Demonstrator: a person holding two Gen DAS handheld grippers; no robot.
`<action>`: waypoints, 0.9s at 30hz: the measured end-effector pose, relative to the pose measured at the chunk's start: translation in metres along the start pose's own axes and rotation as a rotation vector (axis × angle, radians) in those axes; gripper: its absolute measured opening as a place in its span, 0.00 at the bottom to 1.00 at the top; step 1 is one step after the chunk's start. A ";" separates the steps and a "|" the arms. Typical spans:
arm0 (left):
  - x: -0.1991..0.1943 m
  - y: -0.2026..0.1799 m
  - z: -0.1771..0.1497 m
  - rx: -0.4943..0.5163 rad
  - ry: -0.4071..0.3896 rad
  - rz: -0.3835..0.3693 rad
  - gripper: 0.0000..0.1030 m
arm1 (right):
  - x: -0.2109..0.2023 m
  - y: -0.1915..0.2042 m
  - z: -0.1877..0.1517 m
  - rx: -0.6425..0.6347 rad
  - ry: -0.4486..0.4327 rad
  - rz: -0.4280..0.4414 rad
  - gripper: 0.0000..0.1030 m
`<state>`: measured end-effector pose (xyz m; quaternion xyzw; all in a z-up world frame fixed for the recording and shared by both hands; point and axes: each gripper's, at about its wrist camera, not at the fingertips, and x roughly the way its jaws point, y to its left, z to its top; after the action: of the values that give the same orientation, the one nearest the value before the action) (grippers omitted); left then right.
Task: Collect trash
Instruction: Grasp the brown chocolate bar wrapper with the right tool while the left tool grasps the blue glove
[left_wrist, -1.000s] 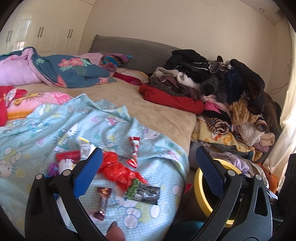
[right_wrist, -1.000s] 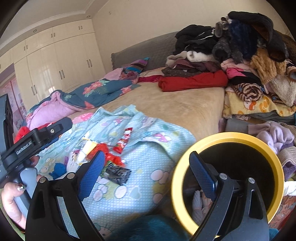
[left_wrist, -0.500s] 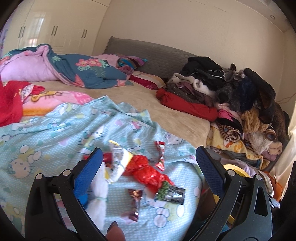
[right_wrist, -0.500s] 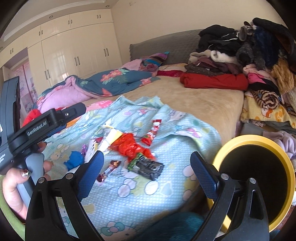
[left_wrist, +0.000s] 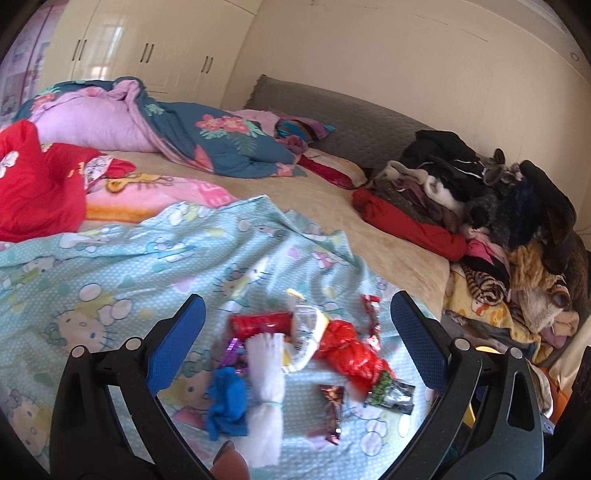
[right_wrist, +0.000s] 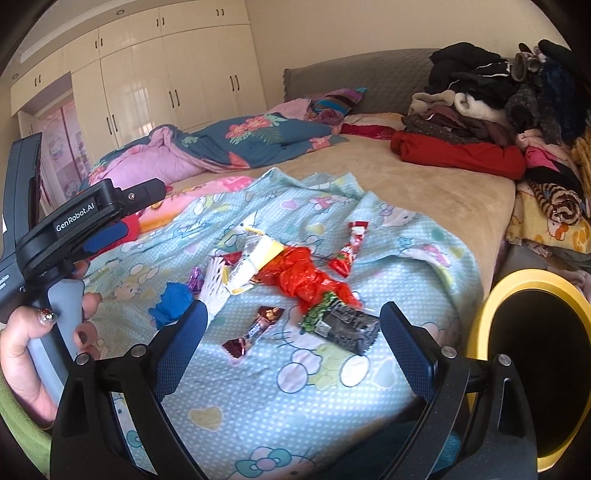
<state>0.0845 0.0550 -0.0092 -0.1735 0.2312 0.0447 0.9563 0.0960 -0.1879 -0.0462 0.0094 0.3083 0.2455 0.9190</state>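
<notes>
Both my tools gape wide and empty: my left tool (left_wrist: 293, 339) and my right tool (right_wrist: 291, 345) hover over the trash (right_wrist: 299, 280) heaped on the blue sheet (right_wrist: 388, 258). The yellow-rimmed bin (right_wrist: 480, 314) sits at three o'clock off the bed.

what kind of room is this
A bedroom, most likely: a bed with a padded grey headboard, rumpled quilts, and built-in wardrobes along the wall. Clothes are heaped on one side.
</notes>
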 end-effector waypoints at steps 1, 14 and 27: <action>0.000 0.004 0.000 -0.005 0.001 0.004 0.89 | 0.002 0.002 0.000 -0.003 0.003 0.003 0.89; 0.005 0.047 -0.005 -0.058 0.059 0.050 0.89 | 0.046 0.021 0.002 -0.012 0.106 0.020 0.89; 0.025 0.080 -0.032 -0.098 0.214 0.029 0.79 | 0.102 0.034 -0.005 0.008 0.272 0.051 0.68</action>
<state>0.0801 0.1184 -0.0718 -0.2206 0.3320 0.0512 0.9157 0.1484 -0.1125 -0.1016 -0.0122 0.4306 0.2666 0.8622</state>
